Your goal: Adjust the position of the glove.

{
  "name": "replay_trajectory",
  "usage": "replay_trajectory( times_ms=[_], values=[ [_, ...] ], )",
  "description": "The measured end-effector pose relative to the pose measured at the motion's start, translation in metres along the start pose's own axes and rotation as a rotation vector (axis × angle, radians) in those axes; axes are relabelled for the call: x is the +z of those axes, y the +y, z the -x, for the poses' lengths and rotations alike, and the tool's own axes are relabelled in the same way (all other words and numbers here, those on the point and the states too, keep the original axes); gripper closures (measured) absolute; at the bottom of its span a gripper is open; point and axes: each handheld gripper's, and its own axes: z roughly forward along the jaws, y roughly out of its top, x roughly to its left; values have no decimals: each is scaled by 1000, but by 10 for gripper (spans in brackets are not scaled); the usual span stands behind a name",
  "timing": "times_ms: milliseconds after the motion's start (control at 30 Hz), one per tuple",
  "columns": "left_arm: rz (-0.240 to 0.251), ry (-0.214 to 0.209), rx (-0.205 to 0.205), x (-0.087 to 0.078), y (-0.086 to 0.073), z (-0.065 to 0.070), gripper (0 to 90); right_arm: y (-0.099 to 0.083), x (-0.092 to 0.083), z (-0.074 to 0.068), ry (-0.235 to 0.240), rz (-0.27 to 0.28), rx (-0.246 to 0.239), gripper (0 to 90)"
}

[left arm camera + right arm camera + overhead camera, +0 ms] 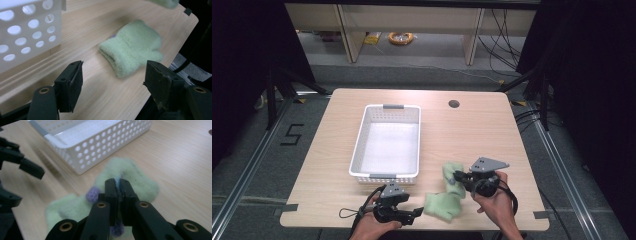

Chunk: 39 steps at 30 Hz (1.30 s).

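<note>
The right gripper (117,185) is clamped on one green mitten (130,176) — lifted clear, likely bound for the white basket (362,135). The left gripper (113,75) stands released, aimed at the second mitten (131,51) lying flat — ready to take it.

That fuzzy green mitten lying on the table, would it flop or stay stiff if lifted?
Probably floppy: the other mitten, pinched in the right hand-held gripper, bunches around the jaws. The lying mitten looks like soft, fluffy knit, so likely light. It lies flat, so a push would likely drag or crumple it, not roll it.
</note>
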Motion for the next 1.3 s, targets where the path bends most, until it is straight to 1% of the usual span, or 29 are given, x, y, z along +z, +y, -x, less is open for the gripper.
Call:
replay_trajectory(
  times_ms=[33,100,133,167,200,233,300,333,467,500,533,567,667,700,733,767,800,833,867,900,933,967,1033,1067,1133,1167,1233,1267,1300],
  values=[
    [8,1,-2,0,0,1,302,-1,0,-5,16,5,-11,865],
    [-2,-5,11,-1,1,1,302,-5,-1,-16,20,5,3,865],
    [2,-6,9,-1,1,2,302,-5,0,-17,27,2,-23,865],
    [6,-9,1,0,0,4,302,-7,1,-21,34,-6,-22,864],
    [6,-9,1,0,0,4,302,-8,2,-26,39,-26,2,864],
    [0,-15,11,0,0,5,302,-9,5,-27,31,-15,-35,864],
    [2,-20,11,1,0,6,302,-11,6,-30,38,-36,-31,864],
    [5,-21,14,2,0,7,302,-13,9,-32,33,-36,-45,863],
    [-14,-25,39,4,-1,11,305,-19,22,-38,51,-80,-40,858],
    [-9,-29,37,5,-1,13,309,-21,25,-40,54,-101,-19,854],
    [-12,-22,34,6,-2,16,312,-22,28,-40,60,-99,-25,852],
    [-13,-27,53,7,-2,17,317,-24,31,-40,67,-102,-22,850],
    [-26,-46,61,11,-2,22,342,-26,33,-41,76,-110,3,846],
    [-19,-40,77,13,-2,24,357,-26,34,-40,75,-98,-5,846],
    [-31,-33,99,15,-2,25,375,-26,33,-39,85,-101,6,848],
    [-19,-45,96,17,-2,28,375,-26,33,-39,85,-101,6,848],
    [-29,-46,113,18,-1,30,389,-25,32,-38,81,-103,5,849],
    [-24,-58,111,20,-1,33,414,-26,31,-39,77,-94,20,853],
    [-29,-47,132,20,0,34,414,-26,31,-39,77,-94,20,853],
    [-18,-58,122,22,0,37,438,-25,30,-37,88,-93,14,855],
    [-13,-54,128,22,1,38,438,-25,30,-37,88,-93,14,855],
    [-9,-51,151,23,2,39,445,-25,30,-37,87,-80,19,856],
    [-16,-54,150,25,4,41,465,-23,27,-36,88,-73,23,856],
    [-26,-40,179,27,4,42,468,-23,26,-35,84,-70,25,856],
    [-15,-37,185,31,5,44,477,-23,25,-33,86,-54,46,857],
    [-19,-29,203,33,5,44,477,-23,25,-33,86,-54,46,857],
    [-25,-23,201,38,7,43,476,-23,22,-34,90,-60,60,859],
    [-27,-20,195,39,7,43,519,-21,21,-34,87,-26,51,860],
    [-40,-23,218,38,8,41,519,-21,21,-34,87,-26,51,860]
  ],
)
